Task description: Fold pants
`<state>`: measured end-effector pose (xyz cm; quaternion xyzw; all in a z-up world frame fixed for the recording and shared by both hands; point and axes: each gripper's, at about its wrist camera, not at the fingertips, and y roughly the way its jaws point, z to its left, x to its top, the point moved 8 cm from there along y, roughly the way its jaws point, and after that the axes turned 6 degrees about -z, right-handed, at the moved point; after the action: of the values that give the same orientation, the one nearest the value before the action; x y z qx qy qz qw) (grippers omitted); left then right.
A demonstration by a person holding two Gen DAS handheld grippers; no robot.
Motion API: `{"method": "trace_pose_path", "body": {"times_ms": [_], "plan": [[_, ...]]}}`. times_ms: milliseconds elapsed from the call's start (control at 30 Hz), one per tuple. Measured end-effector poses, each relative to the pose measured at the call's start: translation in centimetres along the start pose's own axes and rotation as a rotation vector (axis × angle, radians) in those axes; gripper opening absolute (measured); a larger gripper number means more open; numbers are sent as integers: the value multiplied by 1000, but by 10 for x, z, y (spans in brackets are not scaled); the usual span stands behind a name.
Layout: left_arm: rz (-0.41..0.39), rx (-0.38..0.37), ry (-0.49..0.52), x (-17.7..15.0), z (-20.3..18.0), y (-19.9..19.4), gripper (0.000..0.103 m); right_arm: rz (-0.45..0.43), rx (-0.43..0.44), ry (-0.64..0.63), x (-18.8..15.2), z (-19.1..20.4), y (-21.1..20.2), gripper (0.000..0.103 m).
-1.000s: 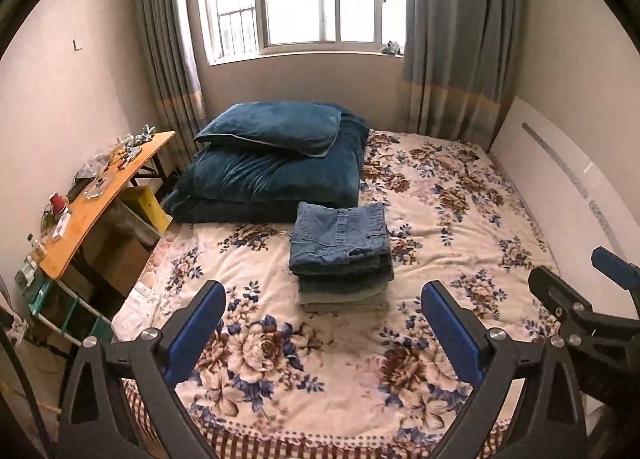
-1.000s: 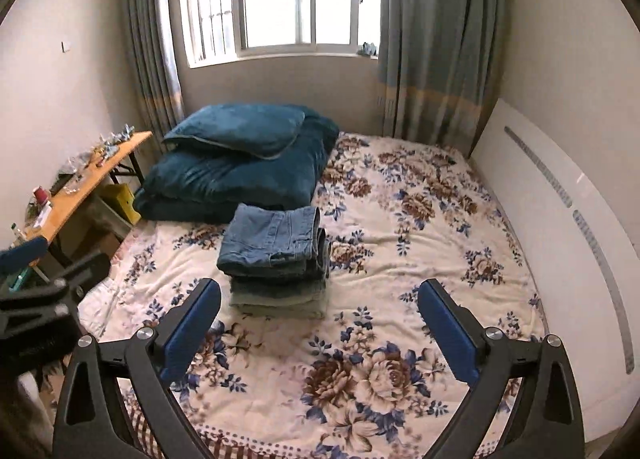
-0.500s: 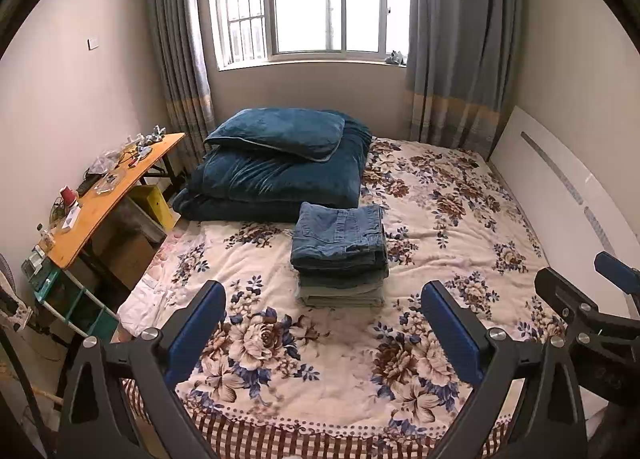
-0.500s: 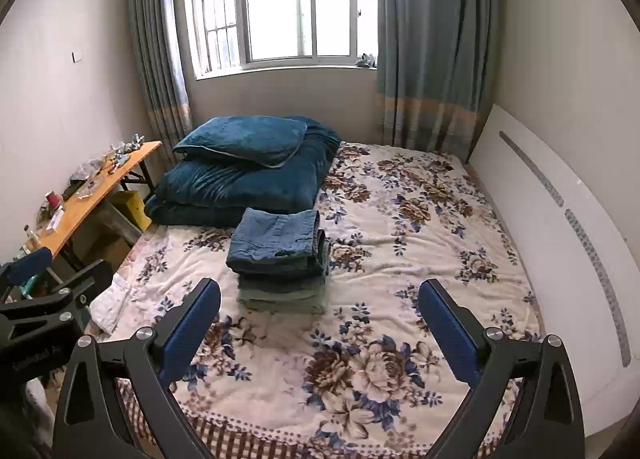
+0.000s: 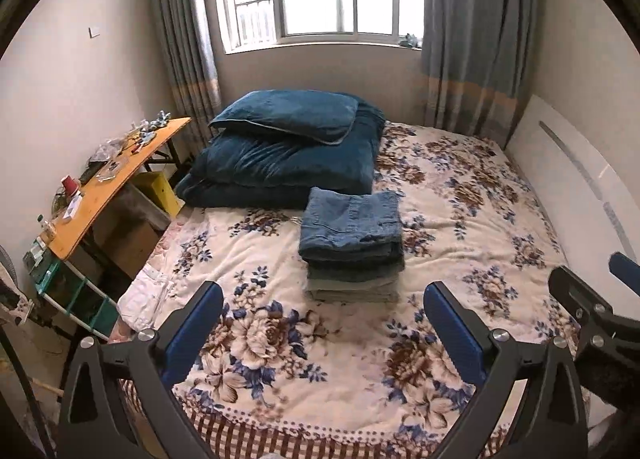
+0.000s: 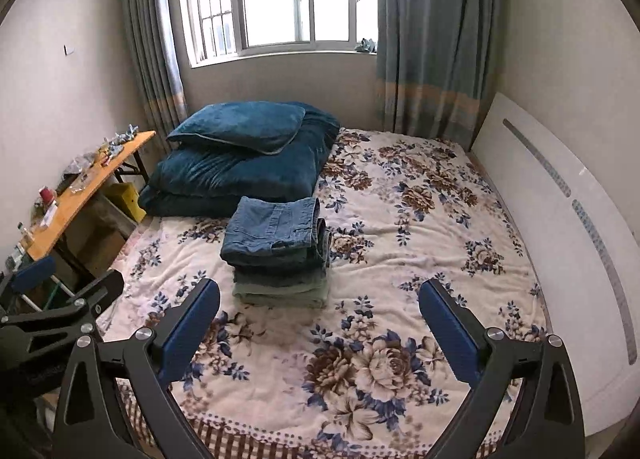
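Observation:
A neat stack of folded pants point(image 5: 352, 243) point(image 6: 278, 247) lies on the floral bedspread, blue jeans on top and grey-green pairs below. My left gripper point(image 5: 324, 319) stands open near the foot of the bed, well short of the stack, with nothing between its blue pads. My right gripper point(image 6: 320, 315) is open too, empty, at about the same distance. Each gripper also shows at the edge of the other's view: the right gripper point(image 5: 592, 299) and the left gripper point(image 6: 68, 291).
A dark blue pillow and folded quilt point(image 5: 292, 155) lie at the back left of the bed point(image 5: 460, 211). A white headboard point(image 6: 568, 227) runs along the right. An orange desk point(image 5: 112, 183) with clutter stands left of the bed. A white cloth point(image 5: 148, 299) hangs at the bed's left edge.
Both grippers have drawn back and up from the bed, so the stack of pants looks smaller and more of the bed's foot edge shows. Both stay open.

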<state>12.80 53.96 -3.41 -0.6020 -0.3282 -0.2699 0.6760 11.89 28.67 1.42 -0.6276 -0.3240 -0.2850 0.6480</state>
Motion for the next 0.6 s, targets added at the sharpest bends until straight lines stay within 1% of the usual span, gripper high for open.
{"method": "trace_pose_path", "body": {"times_ms": [100,200,400,600], "plan": [[0,25,9,8,4,19,103,14,-12,2,1,4,25,102],[2,34,10,13,7,31,103,33,-22,2,4,7,50,102],[7,39,28,17,7,49,103,36,-40,-1,16,16,84,102],[30,41,23,18,7,66,103,63,-42,7,17,19,110,102]]}}
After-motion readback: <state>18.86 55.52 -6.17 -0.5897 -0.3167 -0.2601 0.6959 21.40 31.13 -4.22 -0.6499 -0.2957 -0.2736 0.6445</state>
